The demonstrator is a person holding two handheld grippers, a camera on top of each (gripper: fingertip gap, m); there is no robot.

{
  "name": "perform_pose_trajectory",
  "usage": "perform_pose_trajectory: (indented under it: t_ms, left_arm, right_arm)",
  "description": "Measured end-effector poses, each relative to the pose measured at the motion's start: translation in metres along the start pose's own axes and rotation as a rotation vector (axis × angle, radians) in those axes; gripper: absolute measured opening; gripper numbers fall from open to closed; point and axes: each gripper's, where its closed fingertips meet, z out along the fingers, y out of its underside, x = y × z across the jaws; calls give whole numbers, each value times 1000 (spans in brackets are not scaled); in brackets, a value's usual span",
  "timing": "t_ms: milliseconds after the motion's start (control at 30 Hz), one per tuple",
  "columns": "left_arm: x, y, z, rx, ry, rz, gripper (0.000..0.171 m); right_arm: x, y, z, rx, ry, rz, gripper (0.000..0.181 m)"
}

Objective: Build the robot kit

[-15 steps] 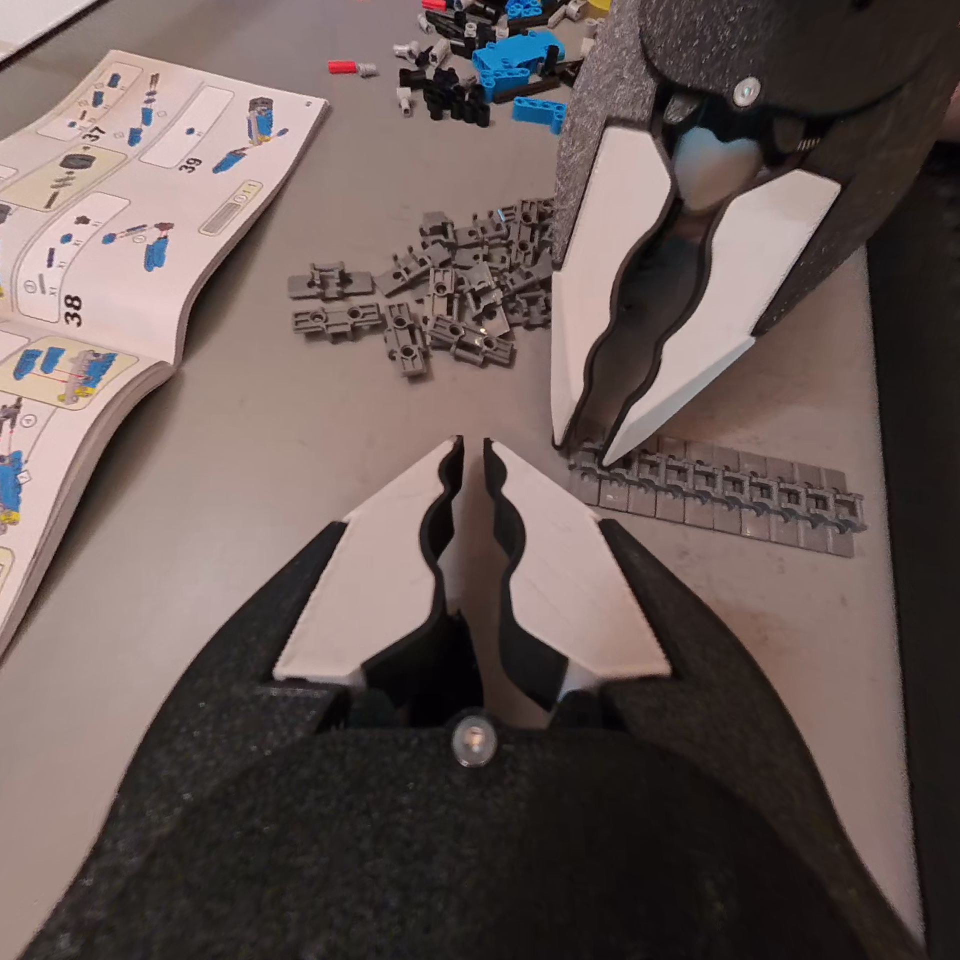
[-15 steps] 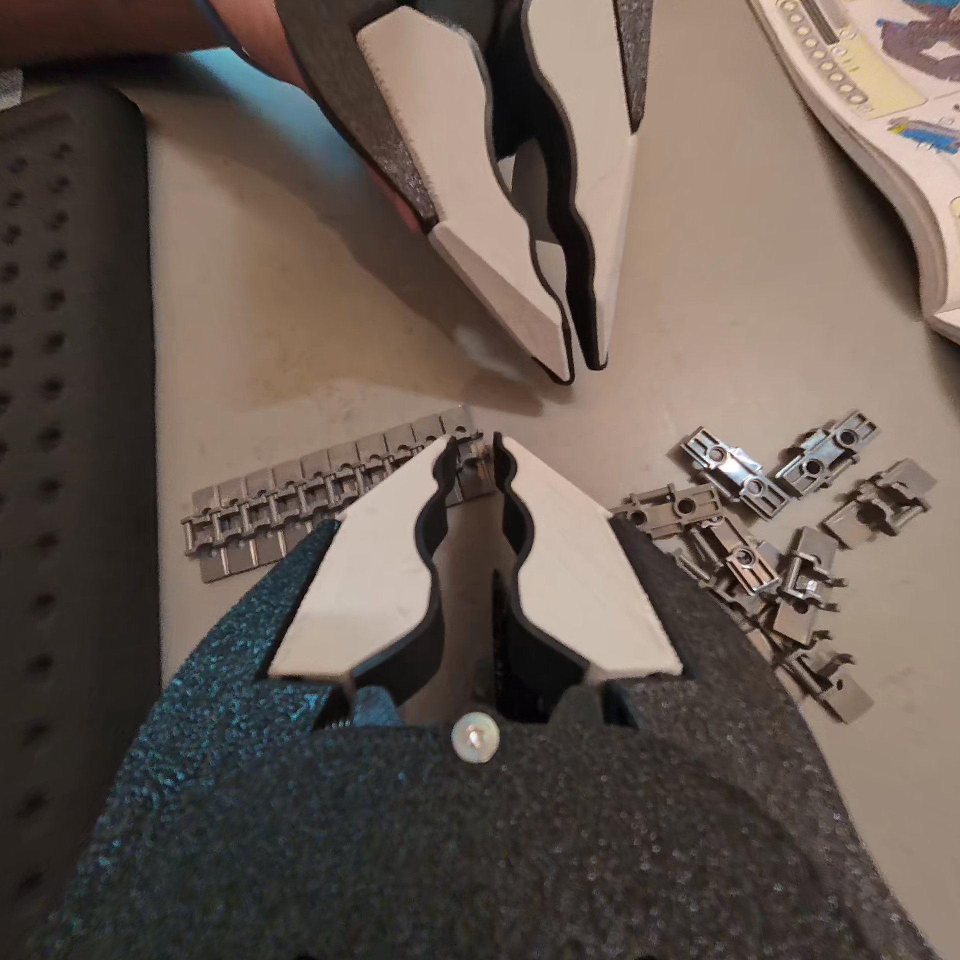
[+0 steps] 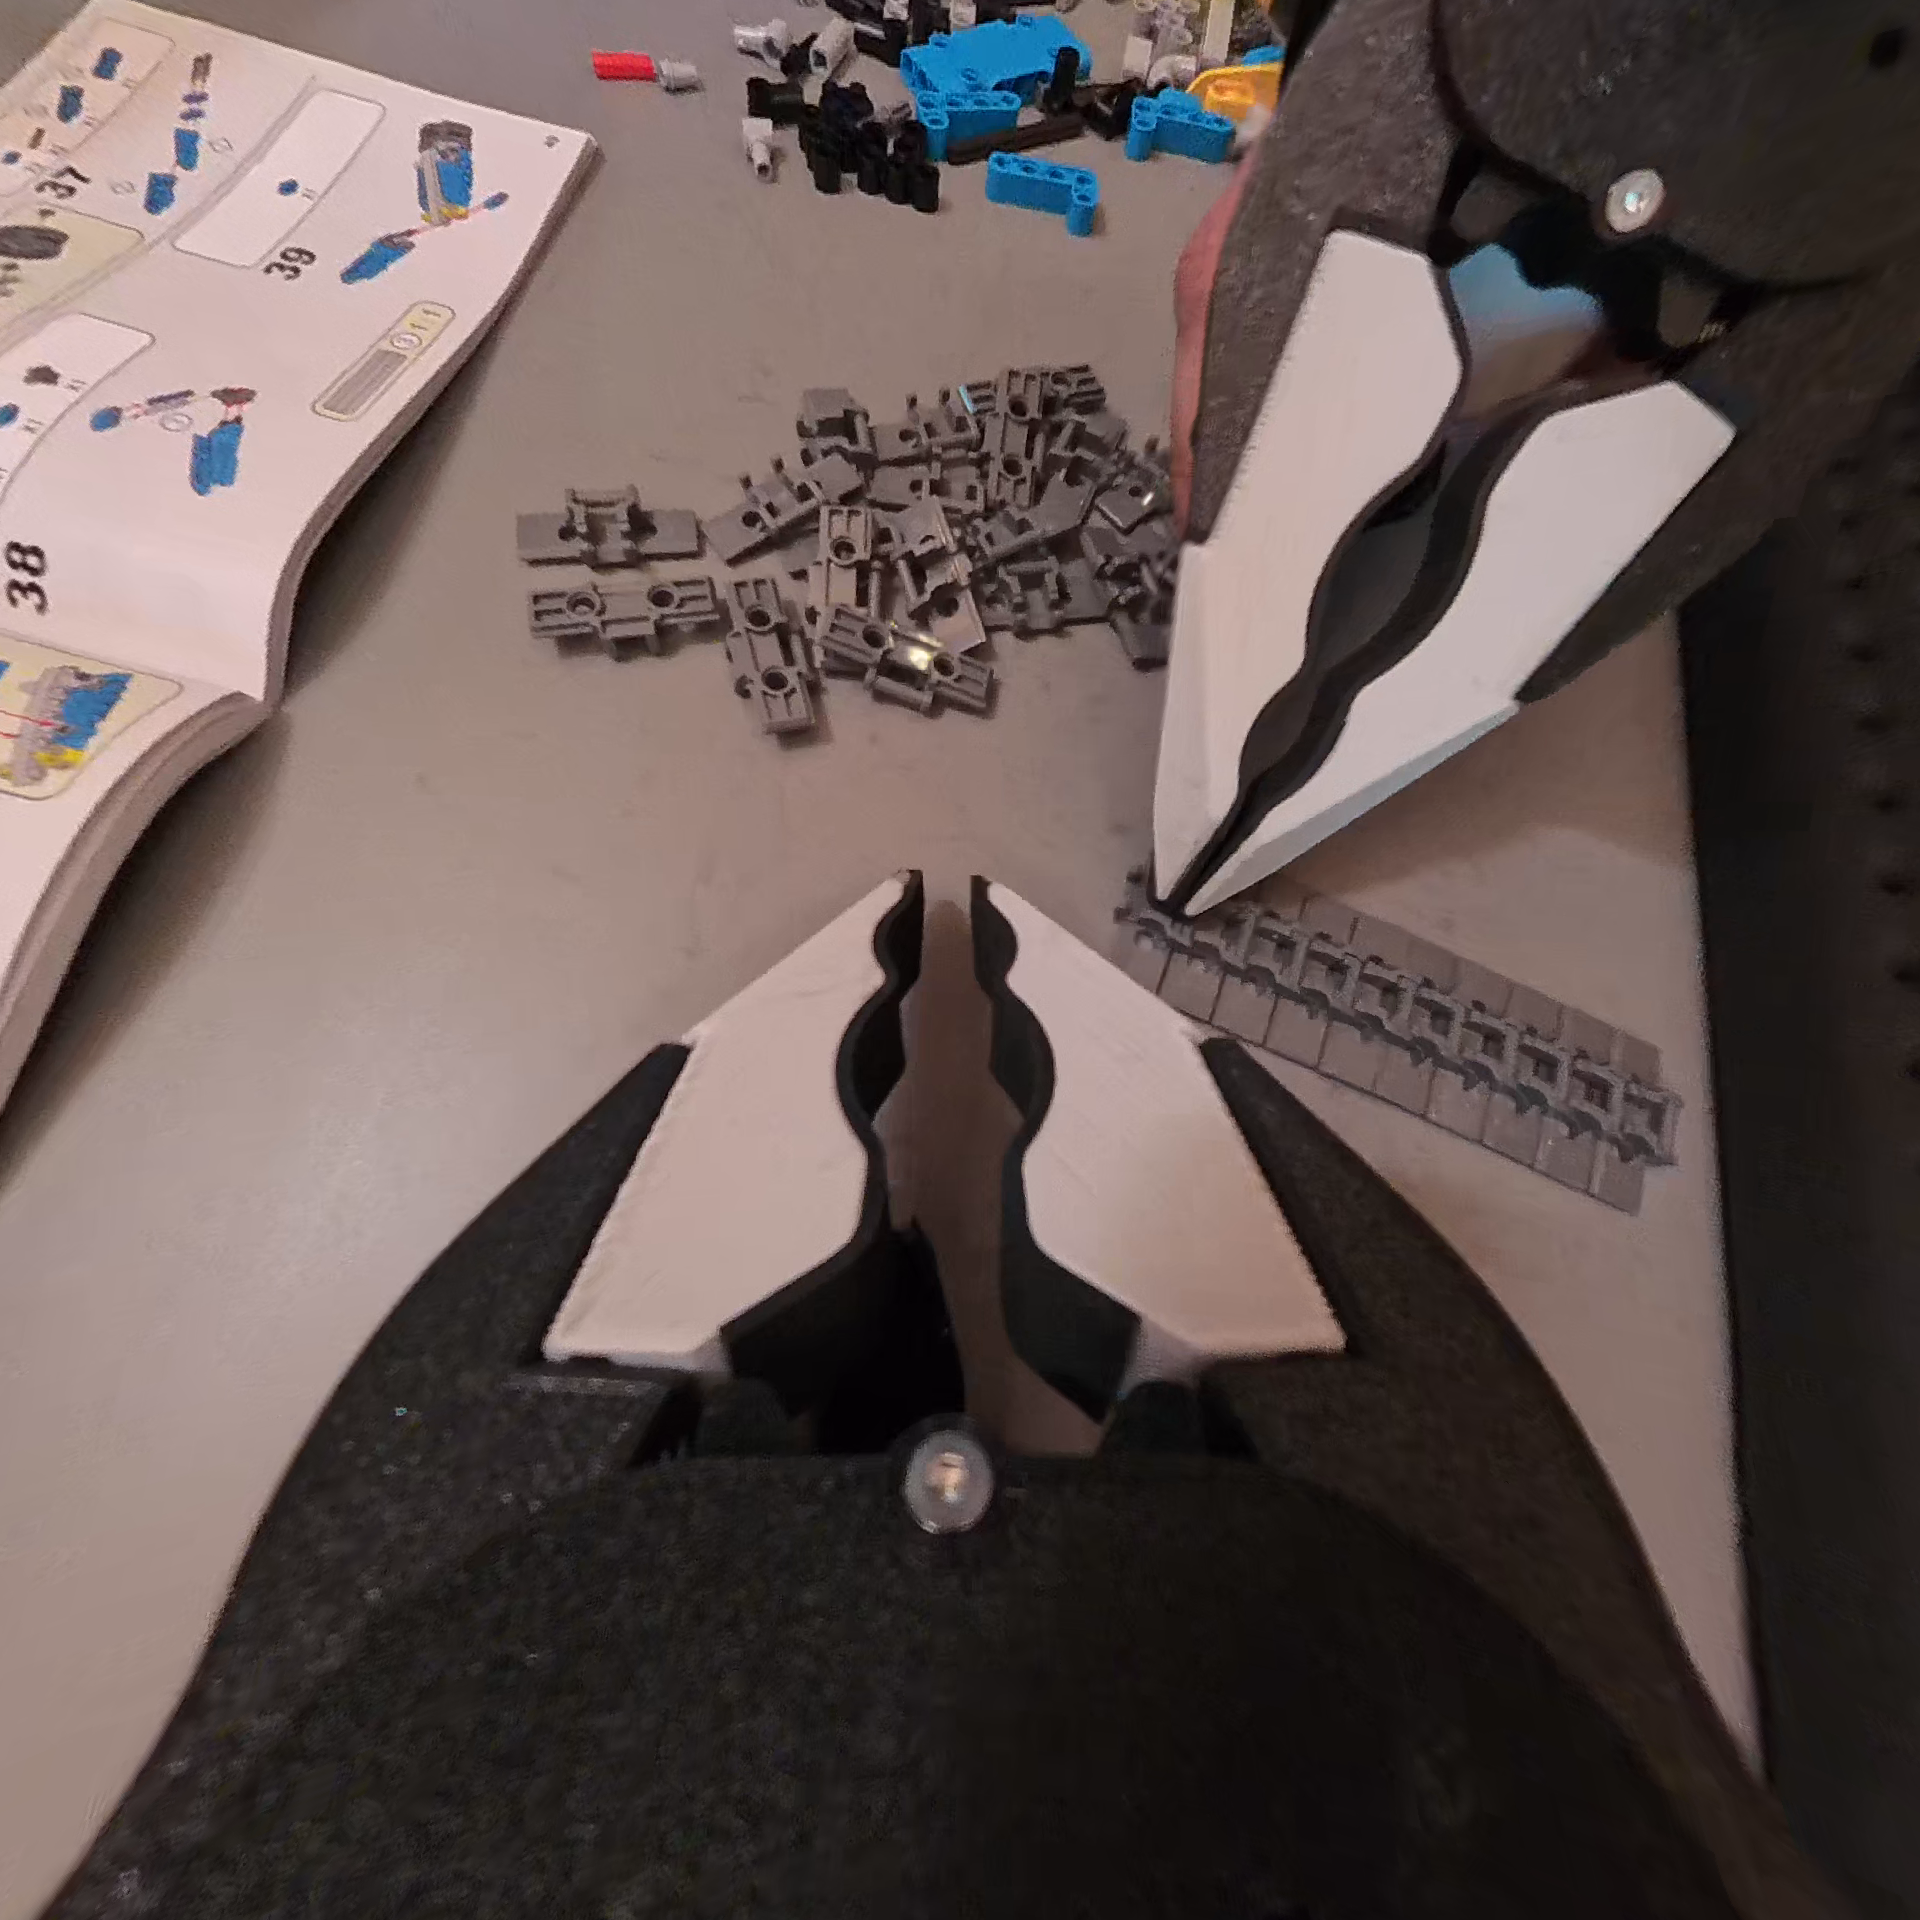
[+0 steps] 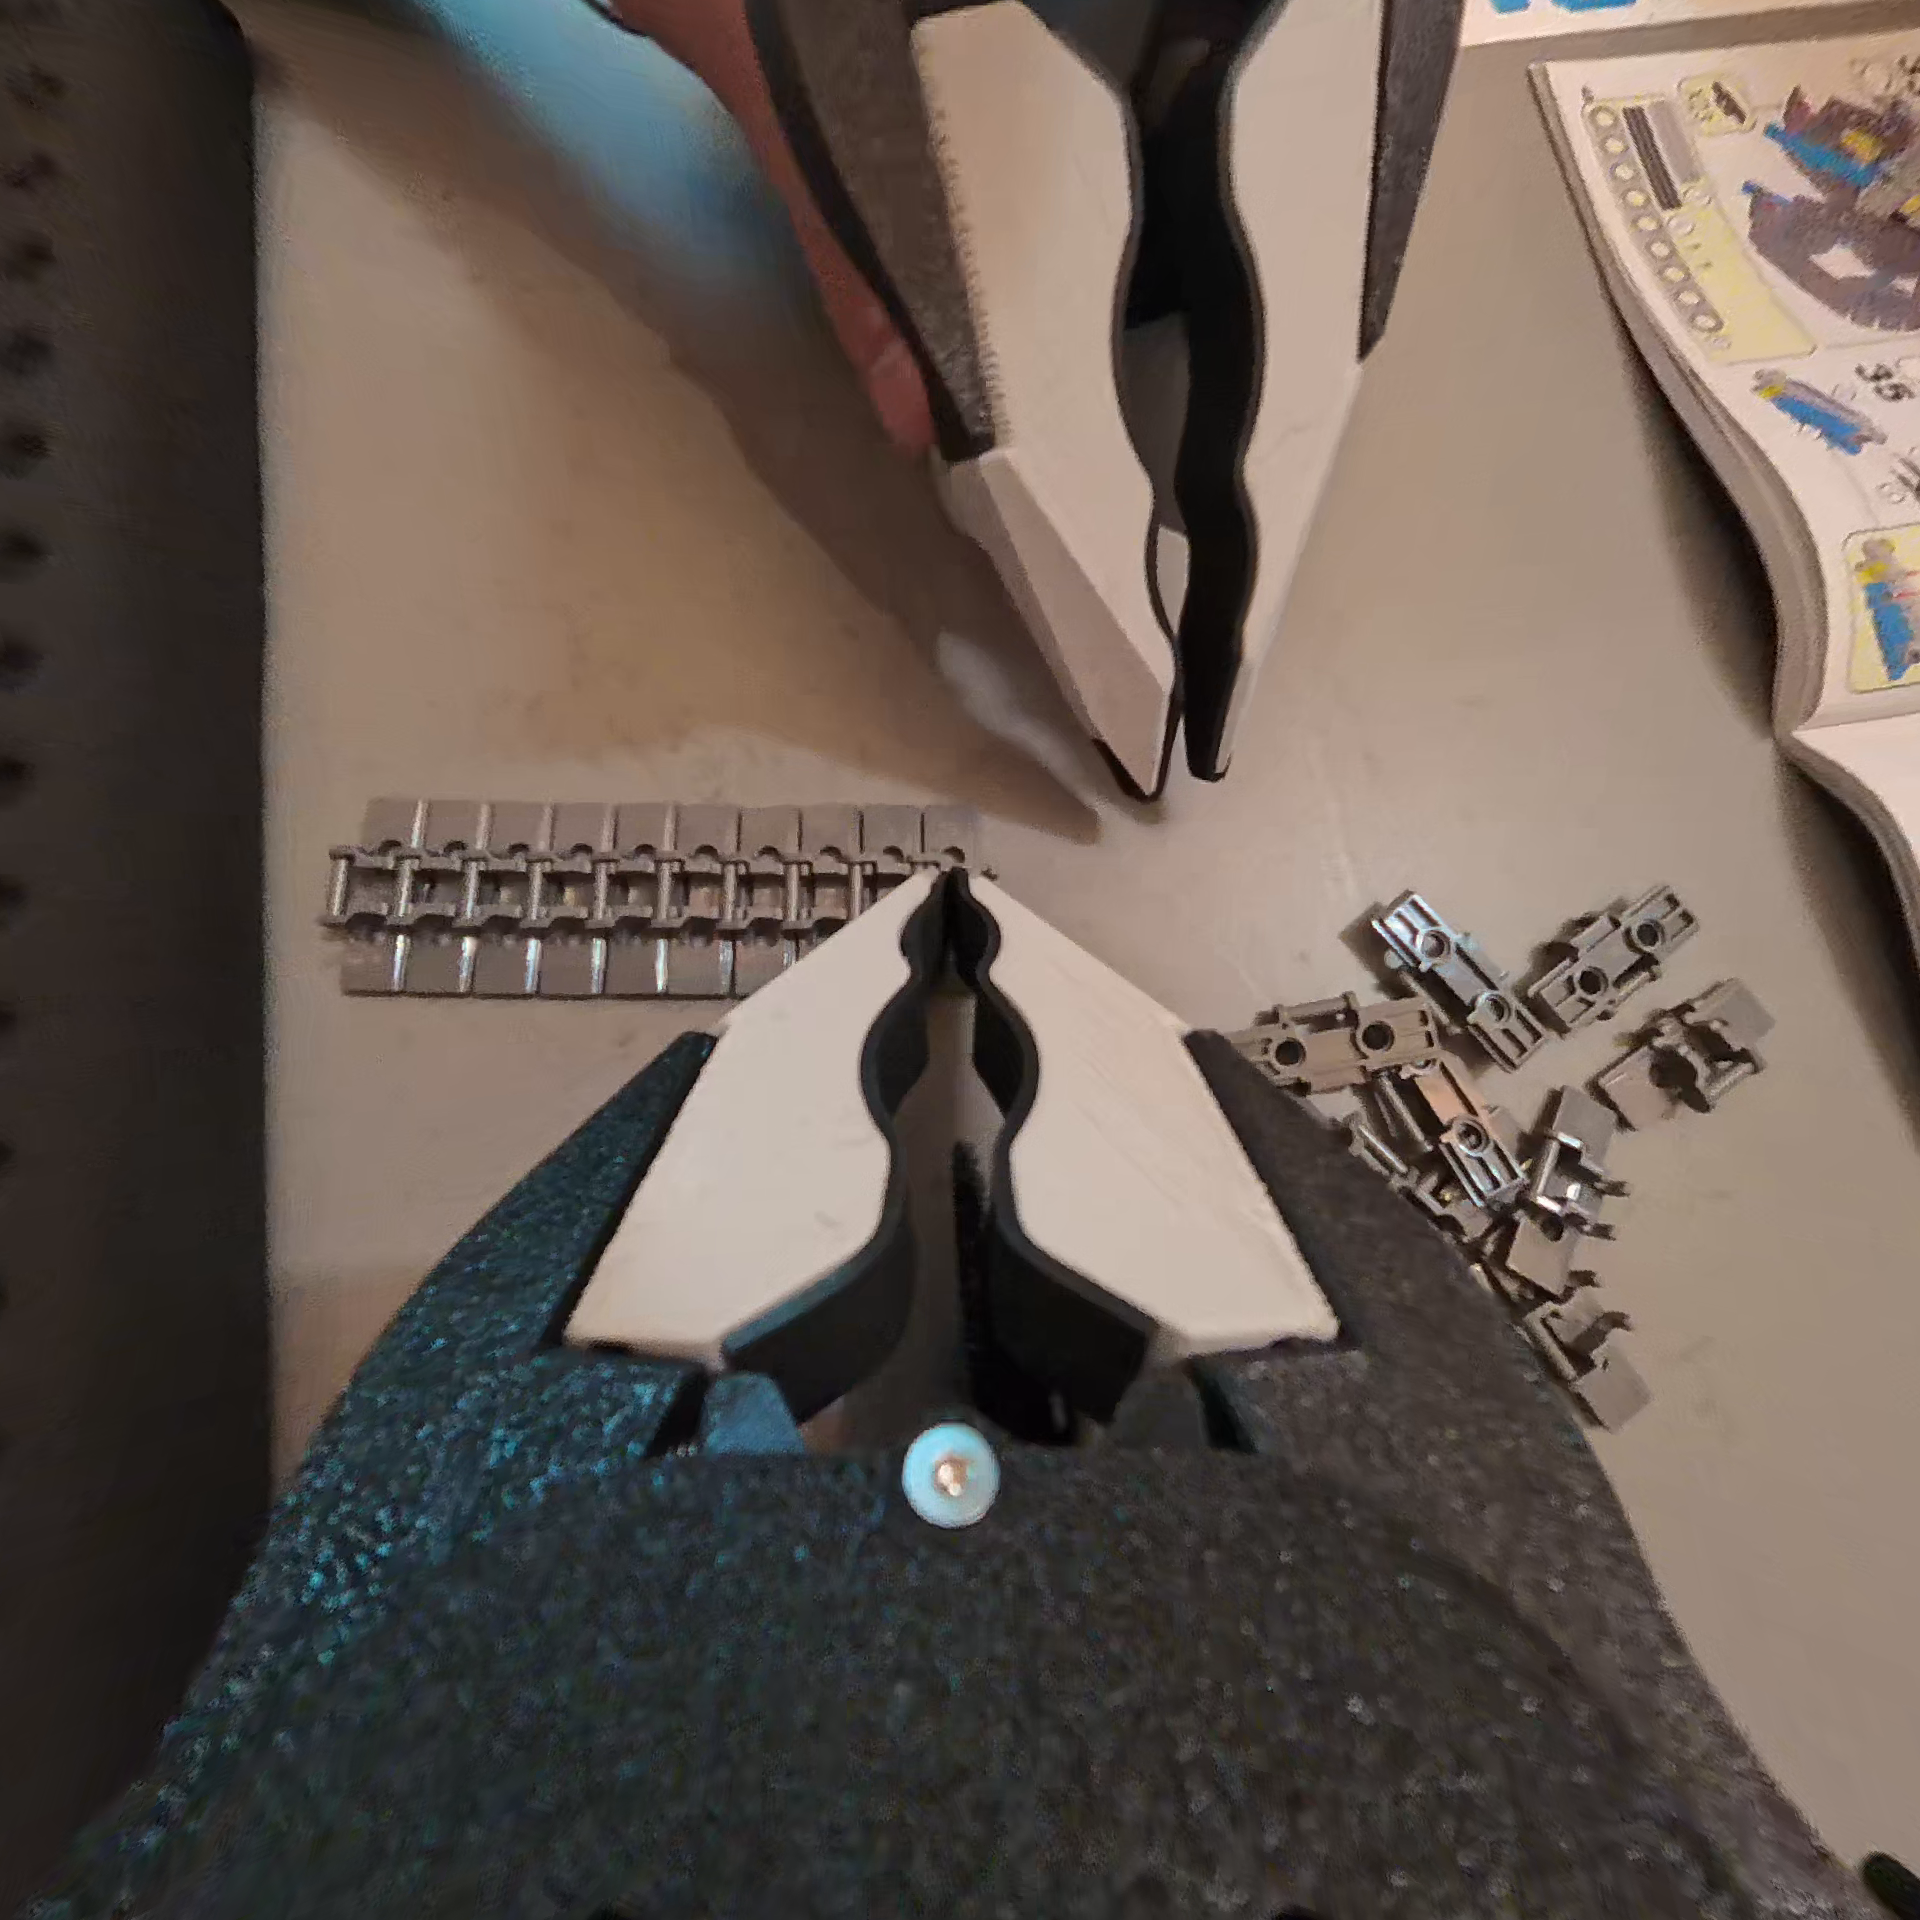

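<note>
Two grippers work near one assembled grey track strip [image 4: 665, 899] on the grey table [image 3: 436, 935]. Right gripper [image 4: 951, 883]: fingers pressed together, tips at the strip's end link; whether they pinch it cannot be told. Left gripper [image 3: 945, 883]: fingers narrowly parted, empty, just beside that same end. Loose grey links [image 3: 883, 561] lie piled beyond the strip, unjoined. An open instruction booklet [image 3: 260, 312] lies well apart from the strip, past the pile.

Hobby or assembly workstation: a plain grey counter [image 3: 436, 935] carries an open illustrated building-instruction booklet [image 3: 208, 364], loose grey plastic track links [image 3: 883, 561] and mixed blue-and-black toy construction parts [image 3: 966, 104].
</note>
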Motion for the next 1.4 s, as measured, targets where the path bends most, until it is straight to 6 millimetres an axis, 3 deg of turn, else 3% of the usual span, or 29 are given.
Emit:
perform_pose_trajectory:
  t_ms: [300, 433, 467, 533, 733, 900, 1167, 1300, 1400]
  left_arm:
    - [9, -7, -9, 67, 184, -205, 17]
    - [7, -10, -13, 95, 255, -285, 18]
    - [7, -10, -13, 97, 271, -298, 18]
    - [7, -10, -12, 93, 279, -307, 18]
    - [9, -7, -7, 57, 261, -280, 18]
    - [12, -4, -4, 31, 240, -245, 18]
    - [26, 0, -8, 4, 308, -232, 22]
    - [40, 22, -11, -113, 347, -114, 23]
    - [42, 26, -14, -127, 323, -29, 29]
  right_arm:
    - [5, -17, -27, 134, 70, -21, 0]
    - [7, -2, -26, 114, 7, 69, 0]
    - [6, 3, -23, 91, -10, 82, 4]
    - [-3, 8, -20, 63, -68, 82, 36]
    - [-8, -5, -22, 100, -137, 76, 41]
    - [-11, 10, -6, 24, -120, 29, 41]
    - [-15, 7, -1, 20, -140, 31, 40]
    - [-13, 7, -1, 24, -140, 42, 36]
    - [-13, 7, -1, 29, -136, 30, 35]
